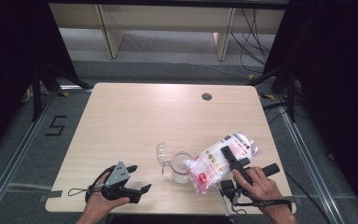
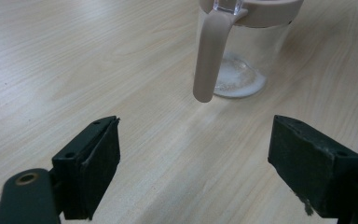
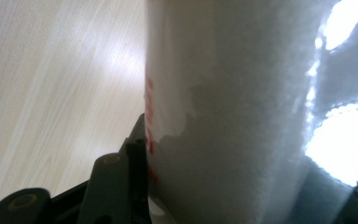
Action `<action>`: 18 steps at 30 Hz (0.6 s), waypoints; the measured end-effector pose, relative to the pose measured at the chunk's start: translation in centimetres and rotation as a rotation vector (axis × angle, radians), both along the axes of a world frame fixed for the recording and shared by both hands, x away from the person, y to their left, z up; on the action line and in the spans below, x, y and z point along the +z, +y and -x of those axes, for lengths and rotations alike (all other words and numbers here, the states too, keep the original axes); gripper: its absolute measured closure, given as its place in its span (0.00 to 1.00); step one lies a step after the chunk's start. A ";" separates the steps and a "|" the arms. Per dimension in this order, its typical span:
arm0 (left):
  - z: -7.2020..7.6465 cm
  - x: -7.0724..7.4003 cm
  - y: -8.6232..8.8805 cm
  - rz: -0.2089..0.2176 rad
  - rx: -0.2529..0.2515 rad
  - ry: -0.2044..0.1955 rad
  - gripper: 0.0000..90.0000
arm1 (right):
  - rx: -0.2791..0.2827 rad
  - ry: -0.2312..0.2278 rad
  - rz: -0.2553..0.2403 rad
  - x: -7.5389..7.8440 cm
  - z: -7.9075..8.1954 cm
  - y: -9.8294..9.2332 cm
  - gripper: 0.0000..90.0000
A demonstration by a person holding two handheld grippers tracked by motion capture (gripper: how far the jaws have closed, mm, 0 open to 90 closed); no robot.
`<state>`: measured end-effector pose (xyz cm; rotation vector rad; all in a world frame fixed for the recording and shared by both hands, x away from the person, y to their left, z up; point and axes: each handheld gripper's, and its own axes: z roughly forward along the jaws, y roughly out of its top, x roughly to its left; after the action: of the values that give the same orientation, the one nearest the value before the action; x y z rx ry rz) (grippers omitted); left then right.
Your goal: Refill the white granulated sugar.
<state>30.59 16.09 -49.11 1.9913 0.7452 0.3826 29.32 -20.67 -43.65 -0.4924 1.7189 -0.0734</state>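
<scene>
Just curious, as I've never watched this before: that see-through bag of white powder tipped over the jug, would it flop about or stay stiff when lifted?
Probably floppy: the bag is thin clear plastic that bulges around the right gripper clamping it. It likely feels heavy for its size, being packed with white grains. The contents may shift toward the low end over the jug, so it could sag there.

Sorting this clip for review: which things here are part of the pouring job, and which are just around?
In the job:
- bag of white grains, tilted, clamped in the right gripper
- clear jug with beige handle, a little white powder at its bottom
- left gripper, jaws open, aimed at the jug

Just around:
- table
- cable hole
- floor marking
</scene>
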 end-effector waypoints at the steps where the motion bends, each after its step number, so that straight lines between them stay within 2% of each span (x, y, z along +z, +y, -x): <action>1: 0.0 0.0 0.0 0.004 0.001 0.001 0.18 | -0.006 -0.001 -0.009 -0.1 0.1 0.0 0.59; 4: 0.0 0.0 0.0 0.007 -0.001 0.003 0.18 | -0.010 0.009 -0.013 -0.2 0.1 0.0 0.59; 5: 0.0 0.0 0.0 0.005 -0.001 0.002 0.18 | 0.001 0.003 0.007 0.0 0.0 0.1 0.59; 15: 0.0 0.0 0.0 0.005 -0.001 0.002 0.18 | -0.012 0.002 0.001 0.1 0.0 -0.1 0.59; 17: 0.0 0.0 0.0 0.000 0.001 0.001 0.18 | 0.023 -0.014 0.037 0.5 -0.1 0.1 0.59; 18: 0.0 0.0 0.0 0.001 0.001 0.002 0.18 | 0.019 -0.012 0.035 0.4 -0.1 0.1 0.59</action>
<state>30.56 16.09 -49.07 1.9909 0.7472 0.3811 29.42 -20.58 -43.20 -0.5331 1.7028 -0.0928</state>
